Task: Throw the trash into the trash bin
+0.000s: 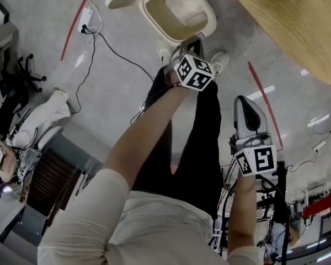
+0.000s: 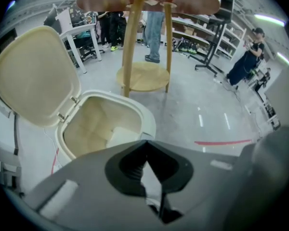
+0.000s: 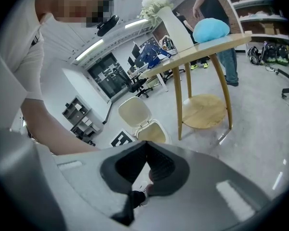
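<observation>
As white trash [image 2: 121, 134] is seemingly lying in the open trash bin [image 2: 148, 123], the closed, empty left gripper [image 2: 145, 142] and right gripper [image 3: 145, 143] are probably needing only careful withdrawal.

1. The trash bin [image 1: 153, 20] is cream plastic with a rounded, roughly square mouth. It stands upright on the grey floor [image 1: 116, 81].
2. Its hinged lid [image 2: 36, 76], the same cream colour, is swung fully open and stands tilted back behind the mouth.
3. Inside the bin lies a pale flat piece [image 2: 121, 136], against one wall. Whether it is trash or a liner cannot be told.
</observation>
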`<state>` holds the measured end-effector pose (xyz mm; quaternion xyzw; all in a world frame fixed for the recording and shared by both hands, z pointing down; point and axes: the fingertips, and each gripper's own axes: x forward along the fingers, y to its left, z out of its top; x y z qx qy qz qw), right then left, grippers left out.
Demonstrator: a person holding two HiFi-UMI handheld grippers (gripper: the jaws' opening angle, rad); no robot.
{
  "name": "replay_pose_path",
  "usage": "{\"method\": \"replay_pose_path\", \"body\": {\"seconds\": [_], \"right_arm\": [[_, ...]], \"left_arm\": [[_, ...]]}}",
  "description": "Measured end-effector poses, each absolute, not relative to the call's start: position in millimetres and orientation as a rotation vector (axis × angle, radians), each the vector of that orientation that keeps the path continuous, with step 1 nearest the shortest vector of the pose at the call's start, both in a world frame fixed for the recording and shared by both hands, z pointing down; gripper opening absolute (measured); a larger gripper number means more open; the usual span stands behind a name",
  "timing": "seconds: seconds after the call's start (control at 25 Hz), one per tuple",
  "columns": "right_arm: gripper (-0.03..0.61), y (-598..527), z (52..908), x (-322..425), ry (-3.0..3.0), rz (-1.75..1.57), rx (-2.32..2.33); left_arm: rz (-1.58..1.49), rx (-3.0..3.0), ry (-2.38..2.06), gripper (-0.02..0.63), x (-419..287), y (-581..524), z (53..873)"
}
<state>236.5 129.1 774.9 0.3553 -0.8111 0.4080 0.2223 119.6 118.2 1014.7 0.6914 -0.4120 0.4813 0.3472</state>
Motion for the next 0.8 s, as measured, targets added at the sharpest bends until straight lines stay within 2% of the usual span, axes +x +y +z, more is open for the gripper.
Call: {"method": "replay_pose_path", "body": {"seconds": [0.8], "right_arm": [[0.0,127,687,215,-2.298,1.038,1.025]], "left_arm": [[1.006,1.918,-1.11,0.003,113,113,871]]}}
